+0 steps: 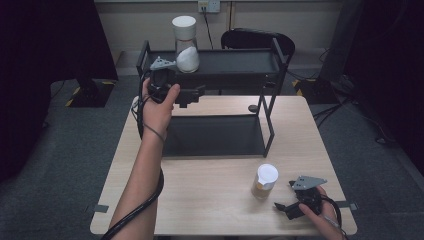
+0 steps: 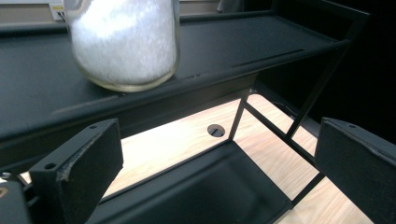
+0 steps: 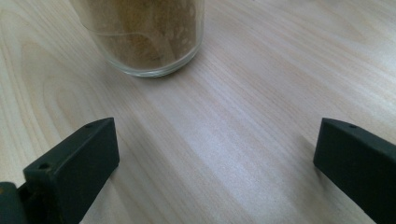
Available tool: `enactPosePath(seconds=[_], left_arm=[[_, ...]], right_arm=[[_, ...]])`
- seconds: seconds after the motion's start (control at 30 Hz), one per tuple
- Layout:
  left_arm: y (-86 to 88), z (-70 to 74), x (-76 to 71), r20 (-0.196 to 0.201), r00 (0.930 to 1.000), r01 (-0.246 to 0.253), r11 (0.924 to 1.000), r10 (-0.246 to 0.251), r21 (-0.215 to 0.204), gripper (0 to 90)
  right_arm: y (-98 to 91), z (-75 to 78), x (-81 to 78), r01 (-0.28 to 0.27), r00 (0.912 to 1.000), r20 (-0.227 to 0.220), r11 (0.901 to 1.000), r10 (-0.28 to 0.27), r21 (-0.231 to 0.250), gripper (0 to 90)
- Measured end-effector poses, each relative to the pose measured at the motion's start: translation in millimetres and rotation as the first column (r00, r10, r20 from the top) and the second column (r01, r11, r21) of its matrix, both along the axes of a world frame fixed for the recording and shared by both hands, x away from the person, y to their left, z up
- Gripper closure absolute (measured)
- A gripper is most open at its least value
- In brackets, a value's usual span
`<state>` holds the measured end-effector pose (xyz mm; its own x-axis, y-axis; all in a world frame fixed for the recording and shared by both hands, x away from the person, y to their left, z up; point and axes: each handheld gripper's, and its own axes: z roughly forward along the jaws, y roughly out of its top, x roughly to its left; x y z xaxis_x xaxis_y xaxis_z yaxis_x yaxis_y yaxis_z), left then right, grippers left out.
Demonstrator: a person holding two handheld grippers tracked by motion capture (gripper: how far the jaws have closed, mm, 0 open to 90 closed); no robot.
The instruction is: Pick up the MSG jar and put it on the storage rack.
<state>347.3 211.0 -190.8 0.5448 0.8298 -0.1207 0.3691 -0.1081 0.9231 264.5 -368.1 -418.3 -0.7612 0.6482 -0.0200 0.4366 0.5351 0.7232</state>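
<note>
Right gripper (image 1: 286, 204) near the table's (image 1: 210, 200) front right corner, jaws wide, empty; brown-filled jar (image 1: 264, 181) just beside it. Left gripper (image 1: 186, 95) wide too, at the rack's (image 1: 272, 100) top shelf, near the white-filled jar (image 1: 186, 44) (two jars total).

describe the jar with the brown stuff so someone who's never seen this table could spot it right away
On the wooden table, look in front of the black rack, near the right front corner. The brown jar stands there upright on the bare wood, just left of the right gripper, whose fingers are apart. The white jar sits up on the rack's top shelf and holds white grains; this one holds brown powder under a white lid.
</note>
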Motion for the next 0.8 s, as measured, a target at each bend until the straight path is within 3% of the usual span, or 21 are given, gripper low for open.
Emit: enactPosePath(seconds=[0.23,0.8], left_arm=[[1.8,-14.1,-0.2,-0.006,0.9997,0.023,0.9995,-0.023,-0.022,0.8],[-3.0,-57.2,3.6,-0.01,0.9972,0.073,0.9972,-0.074,-0.013,0.9]], right_arm=[[0.0,0.0,0.0,0.0,1.0,0.0,1.0,0.0,0.0,0.0],[0.0,-0.1,-0.1,0.0,1.0,0.001,1.0,0.0,0.001,0.0]])
